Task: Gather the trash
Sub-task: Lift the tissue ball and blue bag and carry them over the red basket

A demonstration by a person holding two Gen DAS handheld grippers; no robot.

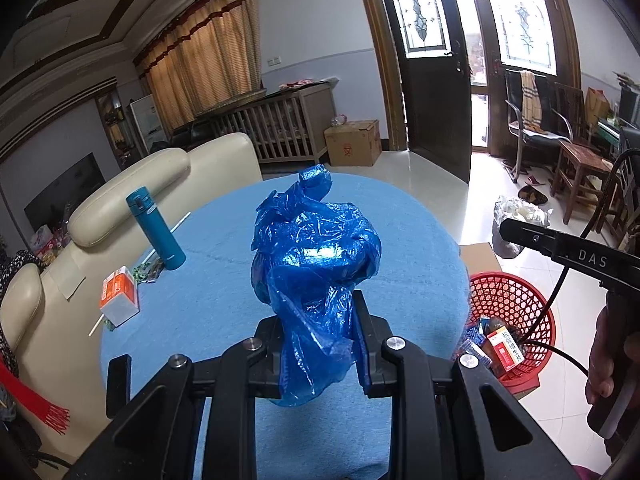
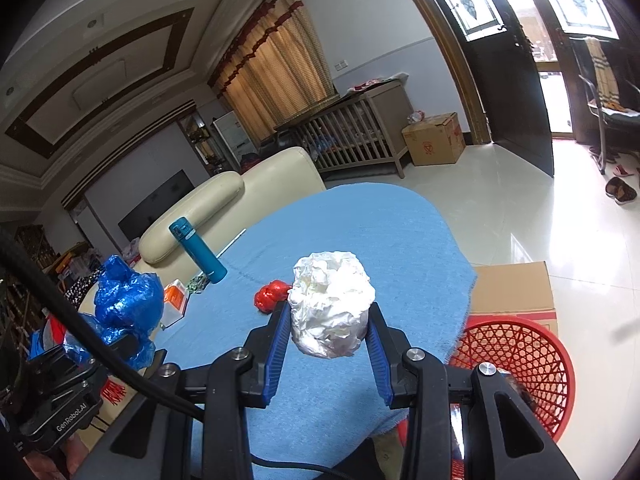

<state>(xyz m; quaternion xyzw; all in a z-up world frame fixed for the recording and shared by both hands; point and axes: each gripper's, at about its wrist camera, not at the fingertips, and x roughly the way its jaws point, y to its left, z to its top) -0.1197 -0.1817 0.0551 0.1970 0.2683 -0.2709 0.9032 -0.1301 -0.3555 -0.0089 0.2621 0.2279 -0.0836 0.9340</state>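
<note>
A: Both hands loaded. The left gripper (image 1: 316, 312) is clamped tight on a crumpled blue plastic bag (image 1: 314, 256), held up off the blue tablecloth (image 1: 416, 256). The bag bulges above the jaws, and a tail hangs below them.

B: And the right?

A: The right gripper (image 2: 330, 332) has its blue pads (image 2: 278, 340) pressed to either side of a white wad of crumpled paper (image 2: 330, 304). Jaws only partly closed, since the wad fills them. Also lifted clear of the cloth.

B: So the step in hand?

A: Carrying, I'd say. Pickup looks done for these two. The red mesh basket (image 2: 516, 356) sits on the floor just off the table's right edge, with boxes already in it.

B: Next move?

A: Swing each load out past the table edge and over the basket's mouth, then open up. The right is nearer. The bag's loose tail could snag on a jaw at release.

B: Anything left behind?

A: A small red crumpled piece (image 2: 272, 295) on the cloth. The teal flask (image 2: 198, 250) and the orange-and-white box (image 2: 176, 300) I can't call trash.
</note>
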